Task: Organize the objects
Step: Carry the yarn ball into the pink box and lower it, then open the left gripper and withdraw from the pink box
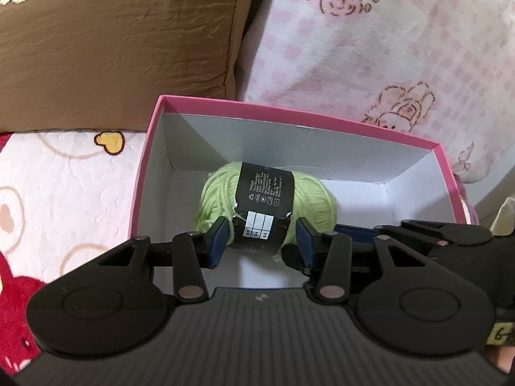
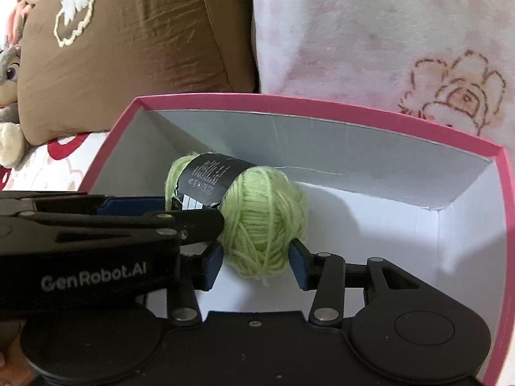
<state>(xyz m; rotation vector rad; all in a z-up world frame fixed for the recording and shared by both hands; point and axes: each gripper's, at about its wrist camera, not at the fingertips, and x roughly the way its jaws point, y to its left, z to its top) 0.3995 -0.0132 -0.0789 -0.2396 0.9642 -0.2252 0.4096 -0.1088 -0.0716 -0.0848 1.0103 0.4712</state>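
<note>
Left wrist view shows our left gripper [image 1: 259, 244] reaching down into the pink box [image 1: 299, 118], its blue pads [image 1: 219, 241] at either side of the black paper band [image 1: 264, 193] wrapped round the green yarn ball [image 1: 215, 193]. The jaws stand fairly narrow, close against the band; we cannot tell whether the pads actually press on it or have just let it go. The yarn sits on the white floor of the box, toward the back wall and left of the middle.

From the right wrist view, our right gripper [image 2: 256, 262] brackets the bare, rounded end of the same yarn, also at a narrow opening, with loose strands hanging between the pads; again we cannot say whether it squeezes. We judge that both grippers flank the ball to settle it in the box without letting it roll.

The yarn is soft, fuzzy and oval, the band glossy and torn at one edge. The box is stiff card, pink outside, white inside. Behind it lean a brown pillow [image 1: 112, 41] and a pink fleece blanket [image 1: 402, 48].
</note>
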